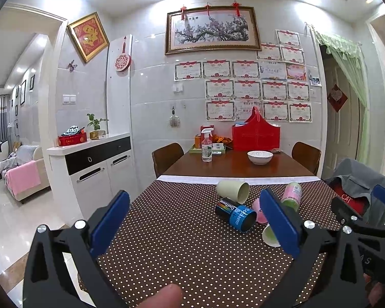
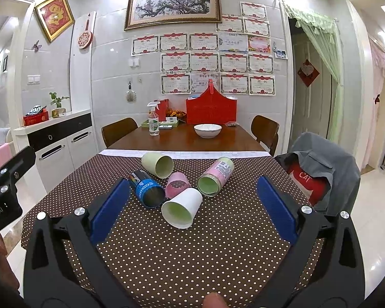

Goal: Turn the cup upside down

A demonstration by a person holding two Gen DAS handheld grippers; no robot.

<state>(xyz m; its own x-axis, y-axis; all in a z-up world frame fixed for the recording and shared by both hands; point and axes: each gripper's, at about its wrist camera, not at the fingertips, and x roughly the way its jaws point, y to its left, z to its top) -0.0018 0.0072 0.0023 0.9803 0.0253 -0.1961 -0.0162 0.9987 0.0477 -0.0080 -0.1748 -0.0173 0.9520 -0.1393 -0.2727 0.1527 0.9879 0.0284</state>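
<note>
Several cups lie on their sides on the brown dotted tablecloth (image 2: 192,251). A white paper cup (image 2: 181,208) lies nearest, mouth toward me. A blue and black printed cup (image 2: 146,188), a small pink cup (image 2: 177,183), a pink-labelled cup with green inside (image 2: 215,177) and a pale green cup (image 2: 157,164) lie behind it. My right gripper (image 2: 192,209) is open and empty, just short of the white cup. My left gripper (image 1: 193,220) is open and empty, left of the cups; the blue cup (image 1: 234,215) and pale green cup (image 1: 233,191) show there, the white cup (image 1: 269,234) partly hidden by a finger.
A white bowl (image 2: 208,130), a spray bottle (image 2: 153,123) and a red basket (image 2: 211,110) stand on the bare wooden far half of the table. Chairs stand on both sides; one at the right (image 2: 323,172) has a grey jacket draped on it. A white cabinet (image 2: 56,141) stands at left.
</note>
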